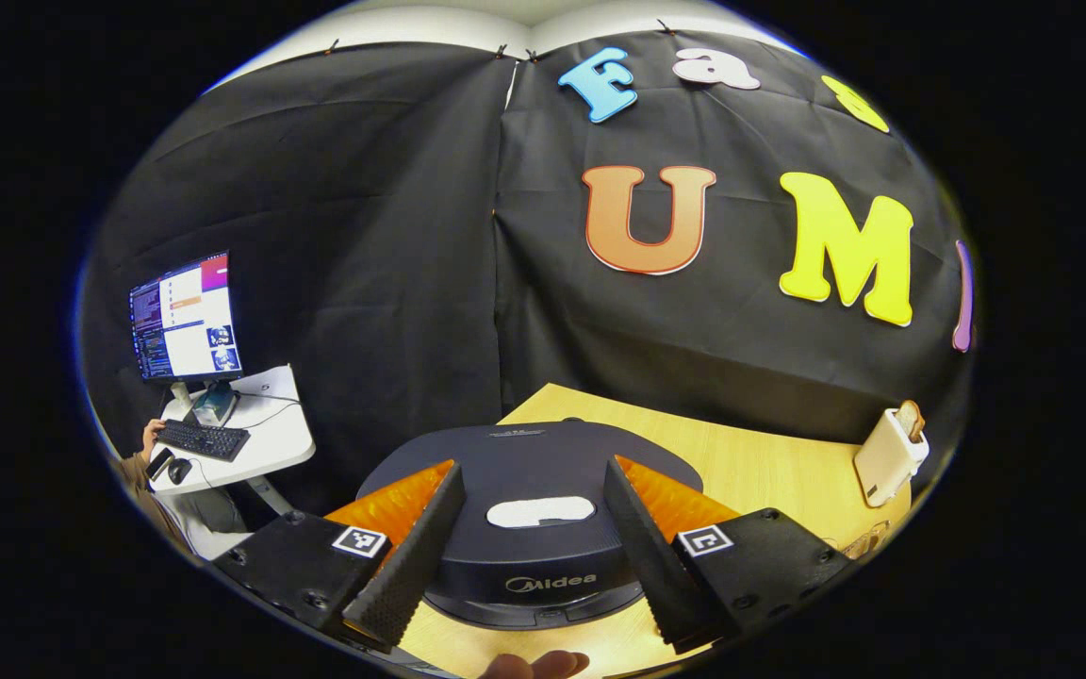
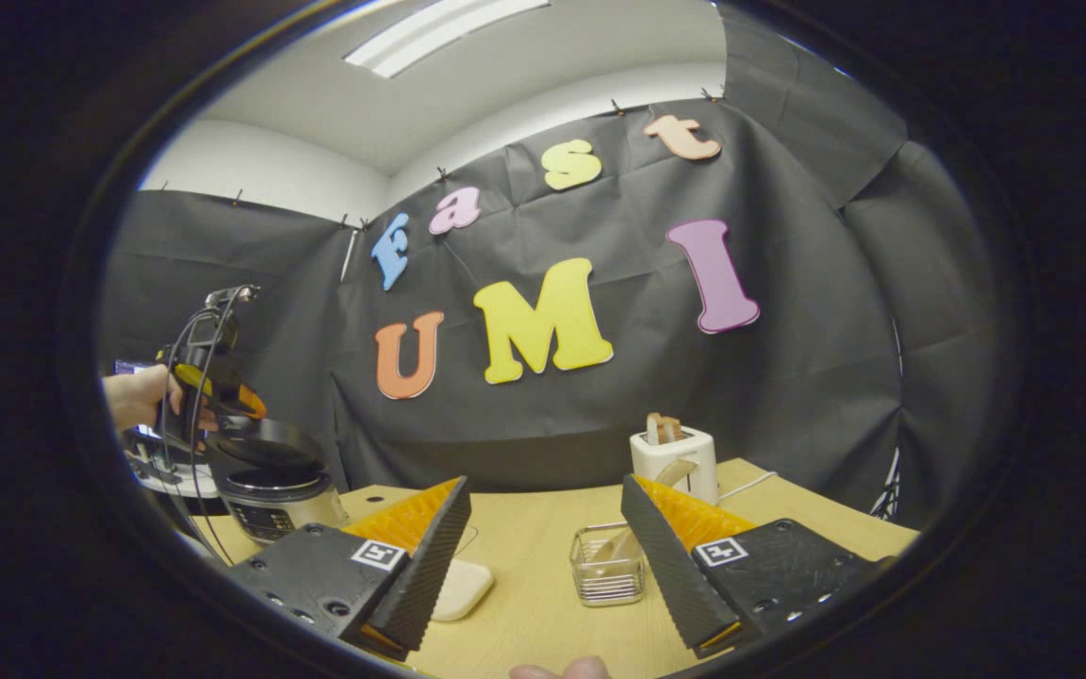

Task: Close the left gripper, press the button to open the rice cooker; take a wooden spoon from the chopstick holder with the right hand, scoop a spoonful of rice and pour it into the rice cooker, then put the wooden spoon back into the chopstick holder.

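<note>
**Dark lid down, both tongs wide**

Dark and glossy, the rice cooker sits right under my left gripper, its lid down and a pale oval patch on top, framed between my two fingers. Those fingers stand well apart, one on each side of the lid, pressing on nothing. The cooker rests at the near edge of the light wooden table.

In the right gripper view I see the same rice cooker far off at the table's left end, its metal body with a control panel showing below the dark lid. Just above it hangs my left gripper, held by my hand, with a cable looping down from it.

My right gripper hovers low over the table, fingers spread, nothing between them. Beyond them stands a small clear container with a wooden spoon leaning out of it, the handle slanting up to the right. Whether it holds rice I cannot tell. A pale, rounded flat object lies on the table just beside my right gripper's left finger.

Farther back stands a white holder with wooden pieces poking from its top; the left gripper view shows it at the table's far right edge.

Off the table to the left, a monitor, a keyboard and a mouse sit on a white desk, with a person's hand at the keyboard.
</note>
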### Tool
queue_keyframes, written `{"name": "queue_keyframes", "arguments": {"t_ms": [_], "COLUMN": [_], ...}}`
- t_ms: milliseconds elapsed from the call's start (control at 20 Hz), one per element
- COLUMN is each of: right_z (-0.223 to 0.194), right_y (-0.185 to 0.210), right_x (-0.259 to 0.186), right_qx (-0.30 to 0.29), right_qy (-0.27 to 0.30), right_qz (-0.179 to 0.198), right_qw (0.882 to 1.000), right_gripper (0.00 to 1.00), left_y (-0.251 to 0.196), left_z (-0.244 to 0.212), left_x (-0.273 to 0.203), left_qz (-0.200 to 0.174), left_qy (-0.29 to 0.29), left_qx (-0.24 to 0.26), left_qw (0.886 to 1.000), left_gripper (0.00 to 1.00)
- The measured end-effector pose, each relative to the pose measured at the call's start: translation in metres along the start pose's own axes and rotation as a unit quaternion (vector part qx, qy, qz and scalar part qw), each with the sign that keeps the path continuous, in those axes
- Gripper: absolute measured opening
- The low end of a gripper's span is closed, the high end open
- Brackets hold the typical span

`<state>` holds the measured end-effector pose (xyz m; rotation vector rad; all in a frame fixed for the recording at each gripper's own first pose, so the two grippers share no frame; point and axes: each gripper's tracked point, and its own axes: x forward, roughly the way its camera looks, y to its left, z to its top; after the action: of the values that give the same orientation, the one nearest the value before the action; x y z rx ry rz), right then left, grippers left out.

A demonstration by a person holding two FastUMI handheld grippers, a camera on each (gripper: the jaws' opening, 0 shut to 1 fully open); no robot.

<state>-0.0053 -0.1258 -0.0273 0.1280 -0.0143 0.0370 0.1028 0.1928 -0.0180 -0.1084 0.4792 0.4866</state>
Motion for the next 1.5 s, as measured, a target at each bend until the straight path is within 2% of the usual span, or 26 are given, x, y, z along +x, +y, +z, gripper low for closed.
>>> {"name": "queue_keyframes", "arguments": {"t_ms": [50,150,200,250,500,550,600,650,700,750,800,950,1000,1050,1500], "right_z": [-0.001,0.001,0.001,0.001,-0.004,-0.006,-0.008,-0.008,-0.008,-0.007,-0.008,-0.007,-0.007,-0.005,-0.024], "right_y": [0.003,0.007,0.007,0.007,0.01,0.008,0.008,0.008,0.008,0.008,0.009,0.012,0.012,0.013,0.031], "right_x": [-0.001,-0.003,-0.003,-0.003,-0.009,-0.009,-0.01,-0.011,-0.012,-0.012,-0.012,-0.015,-0.014,-0.014,-0.006], "right_qx": [0.001,0.004,0.004,0.004,0.007,0.006,0.006,0.008,0.01,0.012,0.013,0.011,0.01,0.009,0.022], "right_qy": [0.002,-0.001,-0.002,-0.003,-0.005,-0.002,0.0,0.002,0.002,0.002,0.002,0.0,-0.001,-0.003,0.012], "right_qz": [0.003,0.009,0.009,0.009,0.015,0.013,0.012,0.012,0.012,0.012,0.012,0.015,0.015,0.016,0.028], "right_qw": [1.0,1.0,1.0,1.0,1.0,1.0,1.0,1.0,1.0,1.0,1.0,1.0,1.0,1.0,0.999], "right_gripper": [0.95,0.95,0.91,0.95,0.95,0.91,0.91,0.95,0.95,0.91,0.95,0.95,0.91,0.95,0.95], "left_y": [-0.001,-0.001,0.0,-0.001,-0.002,-0.002,-0.002,-0.002,-0.002,-0.002,-0.003,-0.002,-0.003,-0.002,-0.003], "left_z": [-0.004,-0.012,-0.015,-0.019,-0.04,-0.045,-0.049,-0.051,-0.053,-0.055,-0.057,-0.072,-0.067,-0.07,-0.075], "left_x": [-0.001,-0.002,-0.002,-0.003,-0.004,-0.004,-0.004,-0.003,-0.003,-0.003,-0.002,-0.001,-0.002,-0.001,-0.001], "left_qz": [0.001,0.004,0.006,0.008,0.013,0.016,0.019,0.022,0.024,0.025,0.025,0.025,0.024,0.026,0.024], "left_qy": [-0.003,-0.009,-0.013,-0.018,-0.043,-0.046,-0.05,-0.054,-0.06,-0.063,-0.067,-0.055,-0.072,-0.07,-0.117], "left_qx": [-0.001,0.0,0.002,0.005,0.01,0.012,0.012,0.013,0.017,0.02,0.023,0.027,0.034,0.035,0.041], "left_qw": [1.0,1.0,1.0,1.0,0.999,0.999,0.999,0.998,0.998,0.997,0.997,0.998,0.997,0.997,0.992], "left_gripper": [0.96,0.96,0.96,0.96,0.96,0.96,0.96,0.96,0.96,0.96,0.96,0.96,0.96,0.96,0.96]}}
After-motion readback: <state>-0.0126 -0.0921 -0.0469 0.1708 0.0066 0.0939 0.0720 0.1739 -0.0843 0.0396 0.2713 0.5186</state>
